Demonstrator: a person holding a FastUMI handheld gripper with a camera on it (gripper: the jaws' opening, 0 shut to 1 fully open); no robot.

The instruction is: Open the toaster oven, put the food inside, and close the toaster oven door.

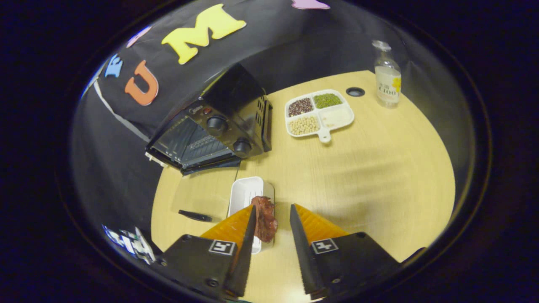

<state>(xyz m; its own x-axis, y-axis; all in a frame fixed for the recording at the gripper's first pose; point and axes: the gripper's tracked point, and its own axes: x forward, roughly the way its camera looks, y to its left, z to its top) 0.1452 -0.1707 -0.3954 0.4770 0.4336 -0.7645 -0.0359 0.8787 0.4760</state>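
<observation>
Black toaster oven sits at the wooden table's far left, door apparently dropped open. Reddish-brown food piece lies on the white rectangular tray, between our gripper's spread fingers, ungrasped. We're left with grasping, loading, closing.

Wooden table, toaster oven, white tray, divided dish, bottle, pen
</observation>
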